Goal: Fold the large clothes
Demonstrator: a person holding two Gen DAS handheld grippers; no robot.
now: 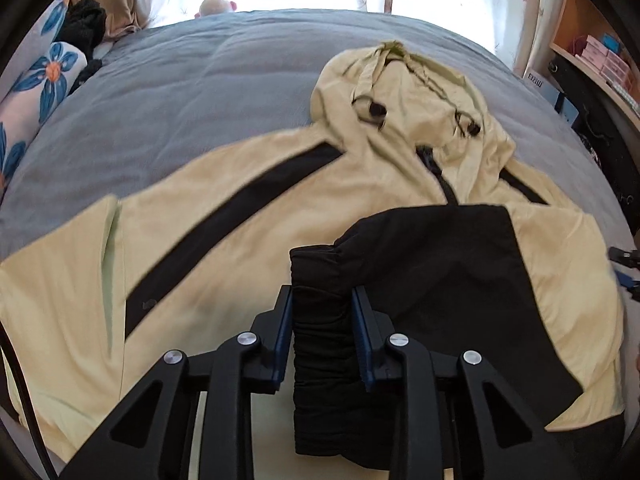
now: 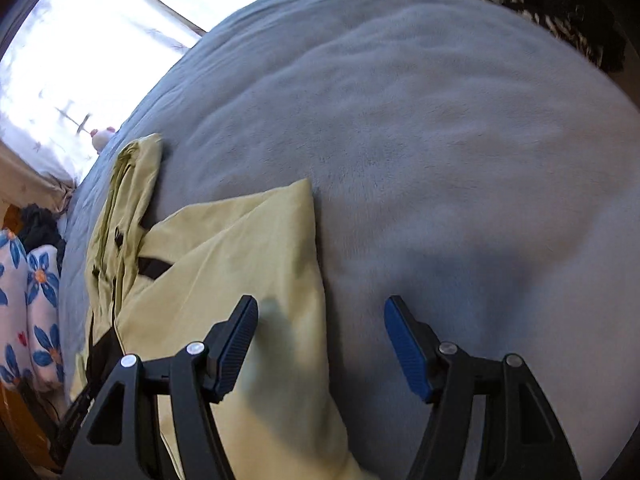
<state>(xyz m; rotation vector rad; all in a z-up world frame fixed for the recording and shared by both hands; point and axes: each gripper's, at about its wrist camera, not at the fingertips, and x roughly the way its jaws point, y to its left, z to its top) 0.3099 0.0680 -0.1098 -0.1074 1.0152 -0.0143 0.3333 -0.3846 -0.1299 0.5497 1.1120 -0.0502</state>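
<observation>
Jacket [image 1: 248,216] spread on the bed [image 1: 180,92], hood [image 1: 404,96] farthest, pillows [image 1: 44,92] left.

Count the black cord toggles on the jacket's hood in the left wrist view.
2. One toggle sits on the hood's left side, the other toggle on its right, both above the zipper. More may be hidden in the folds.

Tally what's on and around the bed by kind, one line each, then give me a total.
Jackets: 1, the yellow and black hooded jacket, its black cuff clamped in the left gripper
Blankets: 1, the grey blanket
Floral pillows: 2
Plush toys: 1
Grippers: 2, counting the open right gripper
Total: 7
</observation>
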